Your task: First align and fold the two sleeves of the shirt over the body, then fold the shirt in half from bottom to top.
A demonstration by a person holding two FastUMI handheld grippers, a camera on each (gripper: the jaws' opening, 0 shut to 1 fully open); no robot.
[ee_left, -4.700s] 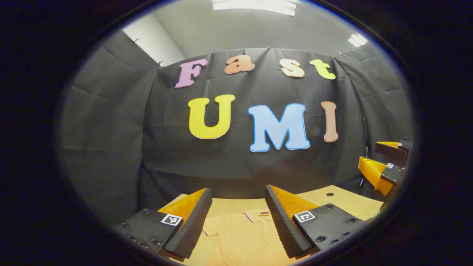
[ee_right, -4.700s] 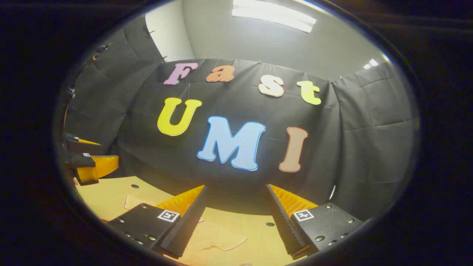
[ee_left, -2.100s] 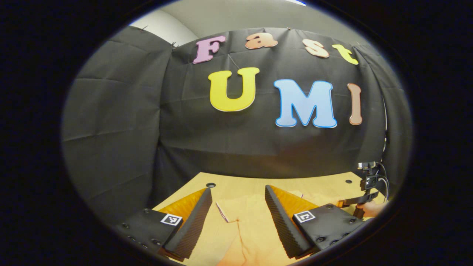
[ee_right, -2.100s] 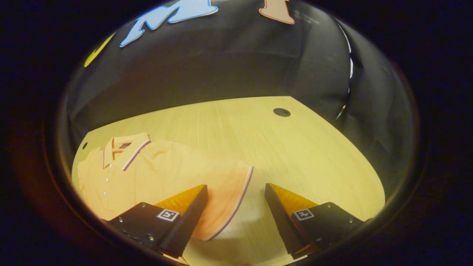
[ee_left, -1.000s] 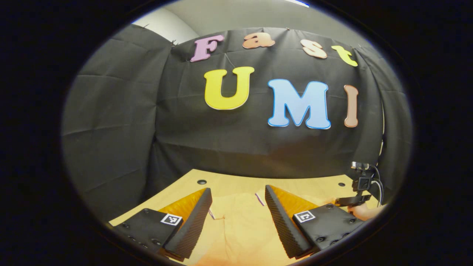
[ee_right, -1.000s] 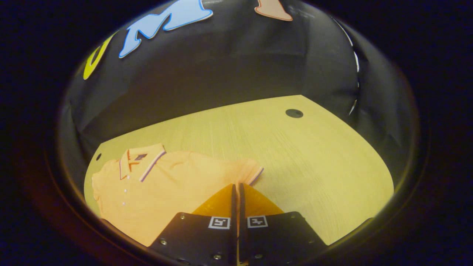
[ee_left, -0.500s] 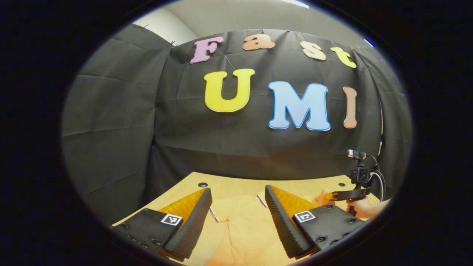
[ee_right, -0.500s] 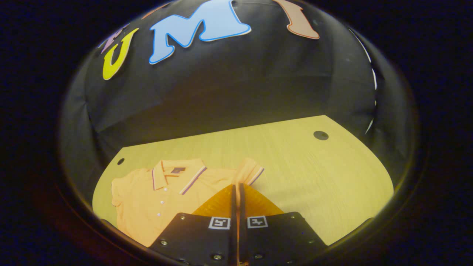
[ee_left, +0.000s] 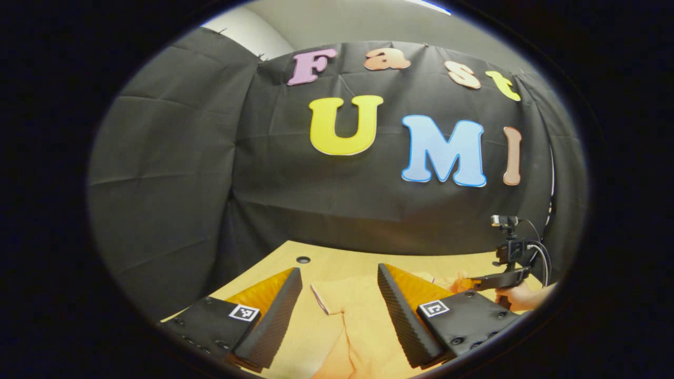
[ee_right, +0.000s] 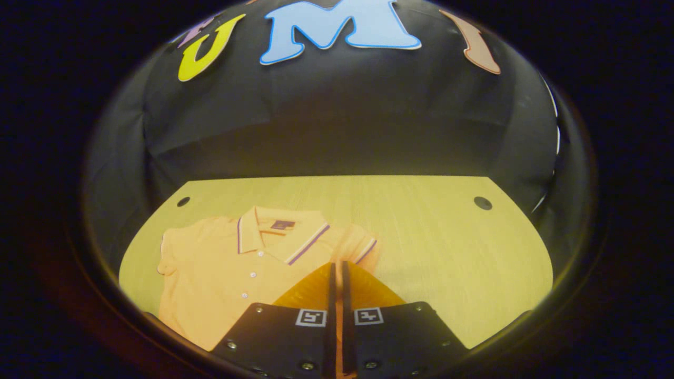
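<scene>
Orange shirt (ee_right: 221,268) lies flat on the wooden tabletop (ee_right: 447,252), collar (ee_right: 279,231) toward the black wall. In the right gripper view we hold the right gripper (ee_right: 337,273) low at the shirt's right sleeve (ee_right: 360,247), jaws clenched with a thin strip of the orange cloth between them. In the left gripper view the left gripper (ee_left: 337,287) hovers over the shirt's left sleeve (ee_left: 337,295), jaws released and wide apart, touching nothing. Beyond the shirt from there, a hand (ee_left: 518,297) holds the right gripper.
</scene>
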